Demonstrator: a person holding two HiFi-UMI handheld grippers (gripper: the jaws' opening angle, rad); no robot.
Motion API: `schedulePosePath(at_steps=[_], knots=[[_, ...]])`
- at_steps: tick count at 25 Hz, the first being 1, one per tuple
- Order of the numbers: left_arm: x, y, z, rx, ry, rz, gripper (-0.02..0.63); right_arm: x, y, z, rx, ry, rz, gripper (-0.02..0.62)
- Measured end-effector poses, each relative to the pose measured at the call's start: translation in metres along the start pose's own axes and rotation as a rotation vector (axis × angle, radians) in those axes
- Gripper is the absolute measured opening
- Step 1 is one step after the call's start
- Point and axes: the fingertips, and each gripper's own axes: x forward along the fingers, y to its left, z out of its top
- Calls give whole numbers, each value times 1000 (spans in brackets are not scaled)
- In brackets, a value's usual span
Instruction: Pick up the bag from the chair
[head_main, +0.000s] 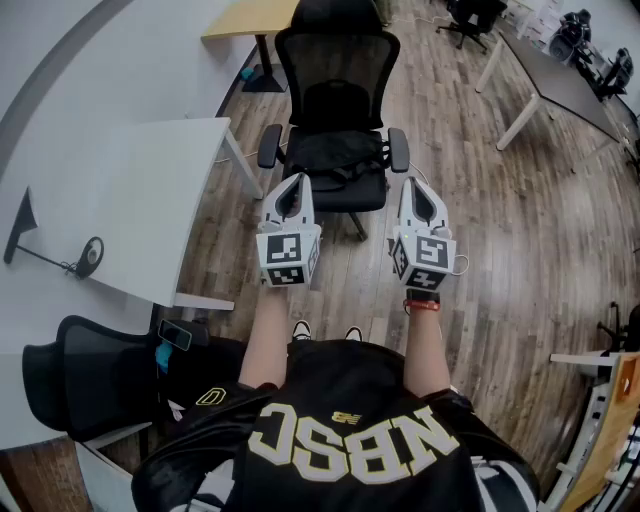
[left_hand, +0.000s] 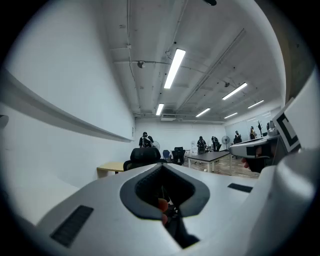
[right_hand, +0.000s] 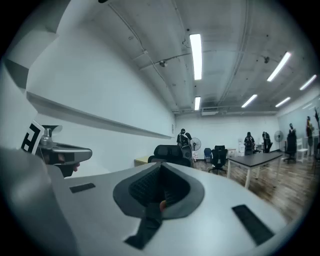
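Note:
A black bag lies slumped on the seat of a black mesh-back office chair, straight ahead of me in the head view. My left gripper hovers just short of the seat's front left corner, its jaws shut with nothing between them. My right gripper is level with it by the chair's right armrest, also shut and empty. Both point up and forward. In the left gripper view the shut left gripper fills the lower frame, the chair's headrest beyond. The right gripper also shows the chair's headrest. The bag is hidden in both gripper views.
A white table with a small stand flanks the chair on the left. A second black chair stands at my lower left. A wooden desk and a dark long desk lie farther back. Wood floor surrounds the chair.

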Motion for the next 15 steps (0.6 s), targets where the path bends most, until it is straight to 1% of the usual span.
schedulePosePath(at_steps=[9, 15], knots=[[-2, -31, 10, -9, -30, 23, 9, -11, -22, 1, -14, -17, 41, 6], [-1, -41, 2, 5, -20, 29, 9, -9, -33, -9, 28, -35, 56, 6]])
